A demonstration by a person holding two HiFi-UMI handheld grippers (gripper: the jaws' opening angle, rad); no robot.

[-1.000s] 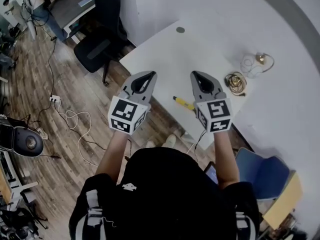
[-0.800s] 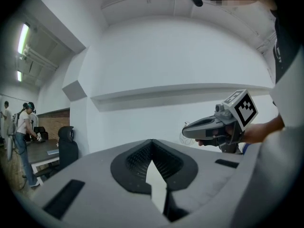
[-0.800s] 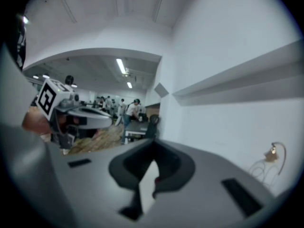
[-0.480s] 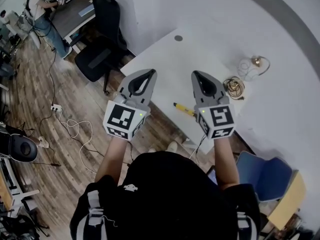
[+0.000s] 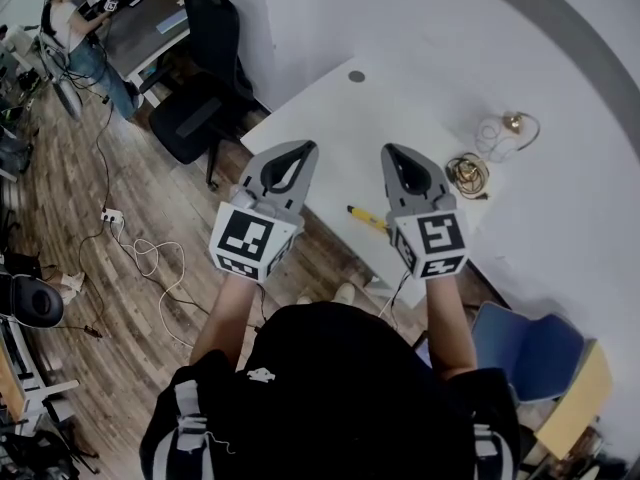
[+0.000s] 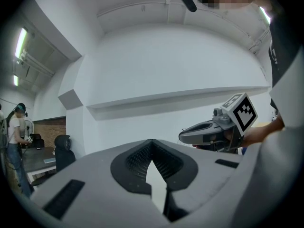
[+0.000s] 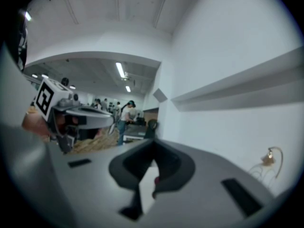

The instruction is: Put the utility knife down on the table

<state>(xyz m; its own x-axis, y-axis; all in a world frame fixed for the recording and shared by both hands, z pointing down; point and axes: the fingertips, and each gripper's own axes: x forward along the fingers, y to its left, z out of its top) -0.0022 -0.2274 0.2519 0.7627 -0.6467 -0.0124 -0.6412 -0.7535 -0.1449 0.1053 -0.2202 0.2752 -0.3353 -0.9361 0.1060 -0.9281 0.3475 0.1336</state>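
The yellow utility knife (image 5: 366, 217) lies flat on the white table (image 5: 400, 108), close to its near edge. Nothing holds it. In the head view my left gripper (image 5: 306, 148) hovers over the table's near left edge, shut and empty. My right gripper (image 5: 390, 149) is raised level beside it, just right of and above the knife, also shut with nothing in it. The left gripper view looks along its closed jaws (image 6: 152, 141) at a white wall, with the right gripper (image 6: 183, 136) off to the right. In the right gripper view the jaws (image 7: 154, 142) meet.
A coiled cable (image 5: 470, 166) and a thin cord with a brass piece (image 5: 512, 121) lie at the table's right. A black office chair (image 5: 200, 78) stands left of the table. Cables (image 5: 150, 248) trail across the wood floor. A blue chair (image 5: 530, 348) is at lower right.
Both grippers have risen a little towards the head camera and stayed shut. The knife has stayed where it was on the table.
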